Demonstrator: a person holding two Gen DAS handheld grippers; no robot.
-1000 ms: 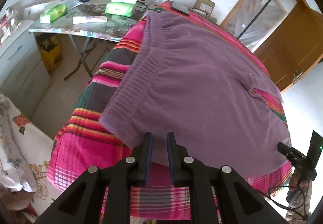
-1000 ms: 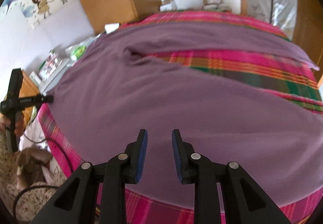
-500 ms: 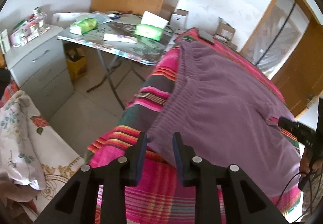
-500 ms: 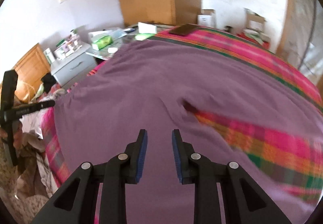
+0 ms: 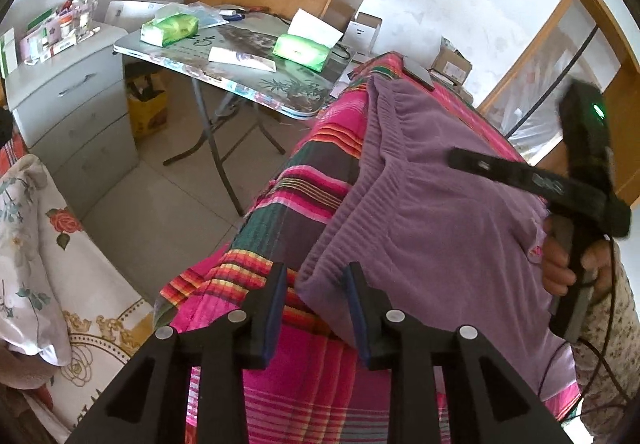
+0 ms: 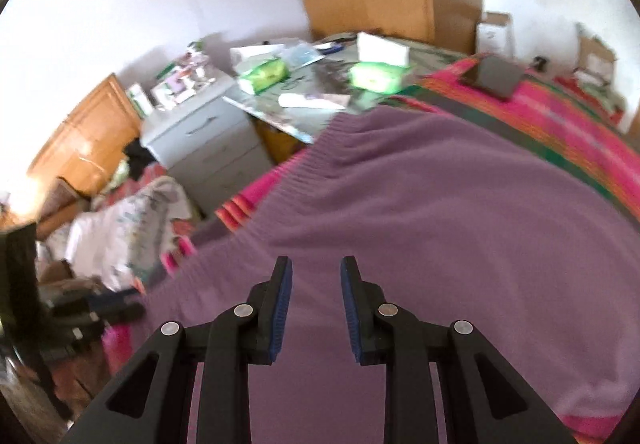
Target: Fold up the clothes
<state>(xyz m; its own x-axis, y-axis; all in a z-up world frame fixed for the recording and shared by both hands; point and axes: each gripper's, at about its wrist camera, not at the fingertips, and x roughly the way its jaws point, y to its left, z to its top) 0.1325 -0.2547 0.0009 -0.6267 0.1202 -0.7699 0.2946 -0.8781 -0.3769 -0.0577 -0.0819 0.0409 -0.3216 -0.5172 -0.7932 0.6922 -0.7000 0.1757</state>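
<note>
On the bed (image 5: 320, 180), over a striped pink, green and orange cover, lie the purple trousers (image 5: 432, 228), spread flat with the ribbed waistband (image 5: 344, 220) running along the left edge, from the near corner up towards the far end. In the left wrist view the left gripper (image 5: 316, 280) hangs at the near waistband corner with its jaws parted; the corner of the cloth shows in the gap between the blue pads, but whether the pads touch it cannot be told. To the right in the same view the right gripper (image 5: 456, 156) reaches in over the trousers, held by a hand (image 5: 568, 264) at the right edge, a green light glowing on its body.

In the right wrist view, which is blurred, the right gripper (image 6: 316, 276) is released too, its jaws apart above the middle of the purple cloth (image 6: 420, 244), holding nothing. A dark phone (image 6: 494, 78) lies on the bed cover at the far end, beyond the waistband.

To the far left of the bed stands a folding surface (image 5: 248, 80) carrying two green tissue packs (image 5: 302, 50) and some papers. Left of that is a grey drawer unit (image 5: 76, 100) with small boxes on top, and at the near left a flowered quilt (image 5: 36, 244).
</note>
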